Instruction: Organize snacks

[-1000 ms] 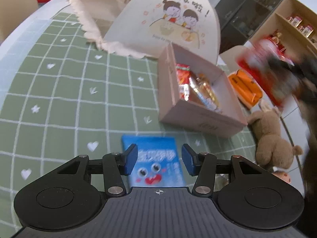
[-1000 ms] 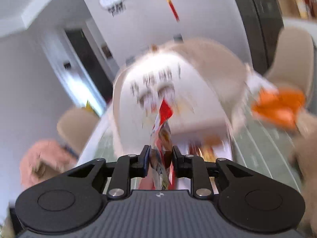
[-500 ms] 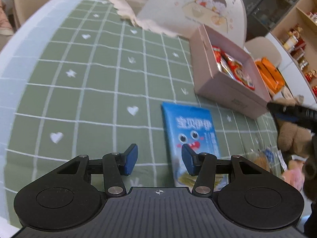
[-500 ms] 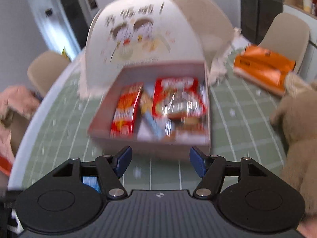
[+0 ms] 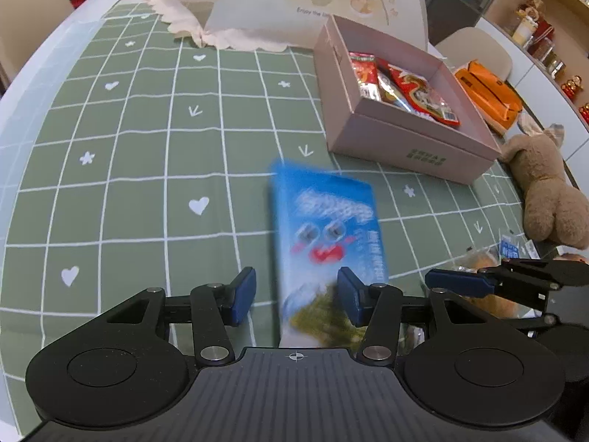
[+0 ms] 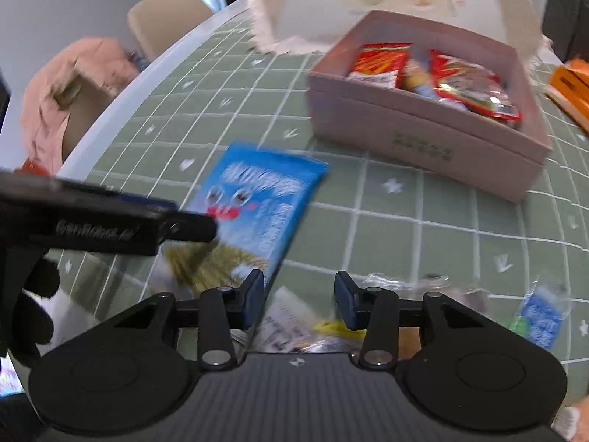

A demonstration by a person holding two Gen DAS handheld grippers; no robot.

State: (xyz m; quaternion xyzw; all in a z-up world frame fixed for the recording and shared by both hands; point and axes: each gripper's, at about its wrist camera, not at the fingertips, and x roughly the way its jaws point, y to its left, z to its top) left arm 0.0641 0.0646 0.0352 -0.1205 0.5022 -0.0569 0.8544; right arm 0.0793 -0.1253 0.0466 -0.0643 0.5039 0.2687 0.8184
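Now that the red snack packet (image 6: 475,88) lies in the pink box (image 6: 423,136), the released right gripper (image 6: 300,304) drops toward loose snacks while the open left gripper (image 5: 296,296) closes in on the blue packet (image 5: 327,228).

Snack packet (image 5: 327,228) on tablecloth (image 5: 147,147) before snack-filled box (image 5: 412,140), apparently flat.

**Right gripper open above loose snacks**

The right gripper (image 6: 299,300) has its jaws spread wide, with nothing between them. Under it lie small wrapped snacks (image 6: 302,328) on the green checked tablecloth (image 6: 405,228). A blue packet (image 6: 261,206) lies to the left, and the left gripper (image 6: 110,221) reaches over it. Behind stands a pink box (image 6: 423,140) with red snack bags (image 6: 383,62) inside.
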